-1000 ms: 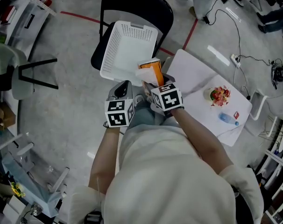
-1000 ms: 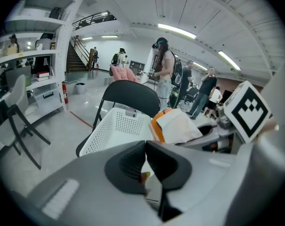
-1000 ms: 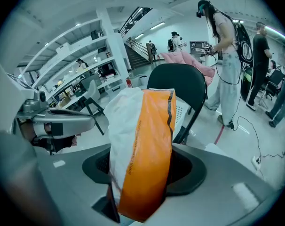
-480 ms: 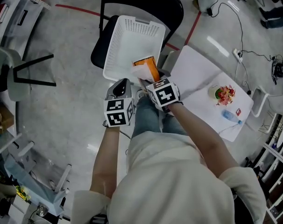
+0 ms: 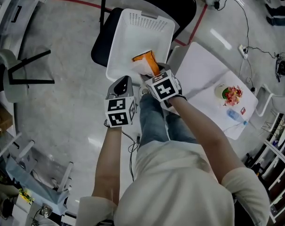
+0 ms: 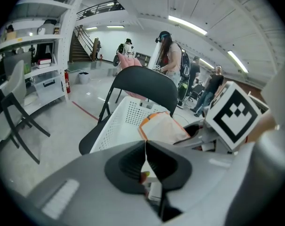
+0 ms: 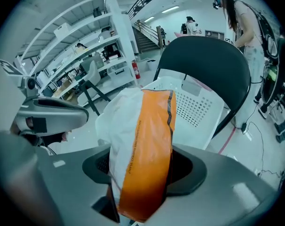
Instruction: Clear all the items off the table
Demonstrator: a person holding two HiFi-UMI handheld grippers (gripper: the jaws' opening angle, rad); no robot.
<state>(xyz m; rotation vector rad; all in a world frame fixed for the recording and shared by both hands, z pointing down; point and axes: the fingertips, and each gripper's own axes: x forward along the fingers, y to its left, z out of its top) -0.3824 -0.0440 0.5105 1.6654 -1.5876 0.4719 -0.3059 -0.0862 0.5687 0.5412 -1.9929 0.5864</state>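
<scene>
The orange-and-white packet (image 7: pixel 143 140) is pinched upright between the jaws of the right gripper (image 5: pixel 155 77), over the near rim of the white basket (image 5: pixel 115 45) on the black chair (image 5: pixel 98 56). Just beside it on the left, the left gripper (image 6: pixel 146 160) has its jaws pressed together, empty. The white table (image 5: pixel 198 75) stands to the right.

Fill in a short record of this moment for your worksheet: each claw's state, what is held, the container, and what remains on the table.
Right claw: shut on the orange-and-white packet, held above the near rim of the basket
Left claw: shut, holding nothing, beside the right one
Container: white basket on a black chair; no items seen inside
Left on the white table: plastic bottle, round red-and-white item
</scene>
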